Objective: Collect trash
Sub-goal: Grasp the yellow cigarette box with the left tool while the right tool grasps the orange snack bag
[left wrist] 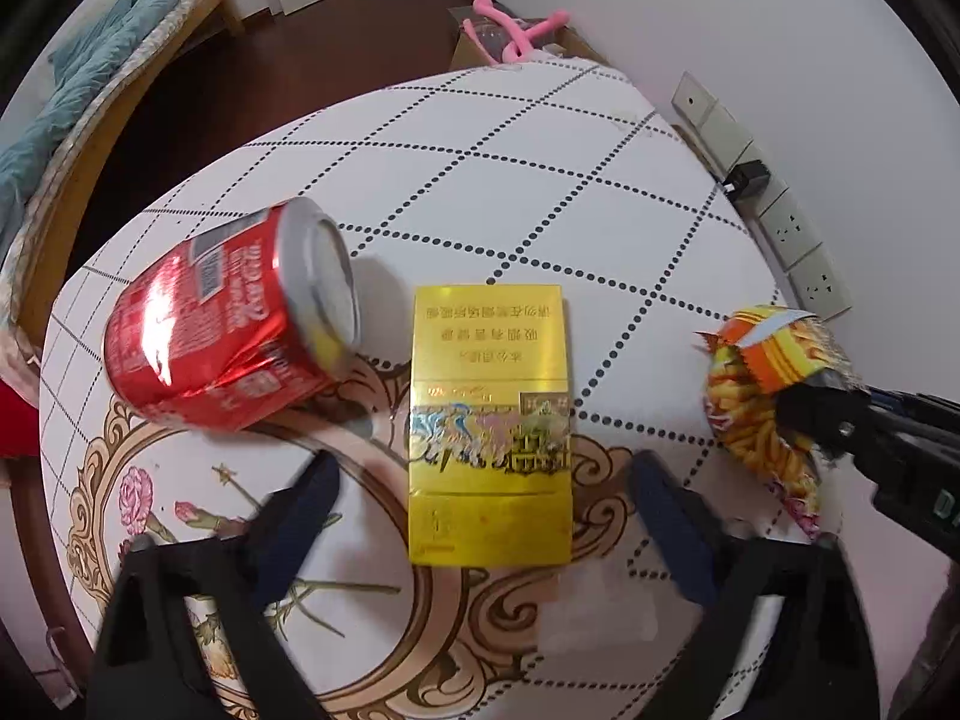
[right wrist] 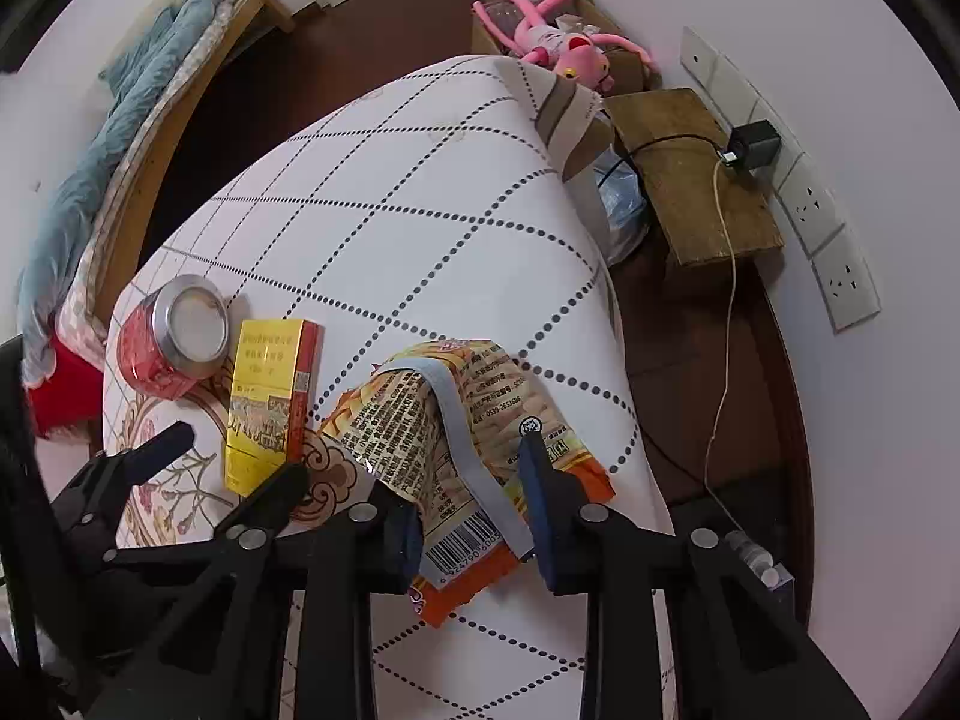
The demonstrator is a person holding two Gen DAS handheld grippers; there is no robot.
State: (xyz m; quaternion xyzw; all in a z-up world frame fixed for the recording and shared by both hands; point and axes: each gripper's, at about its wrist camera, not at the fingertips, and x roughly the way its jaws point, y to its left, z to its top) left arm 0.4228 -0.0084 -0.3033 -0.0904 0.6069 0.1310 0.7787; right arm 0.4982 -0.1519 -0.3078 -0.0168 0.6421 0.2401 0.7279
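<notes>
I am clamping my right tongs on the crumpled snack wrapper at the table edge, while my left tongs, unclenched, are straddling the flat yellow pack, which needs squaring up before pinching.

Bright even indoor light, glare on the red can, fisheye-bent dark edges, soft shadows

Pink plush toy on a cardboard box — bed opposite.
</notes>
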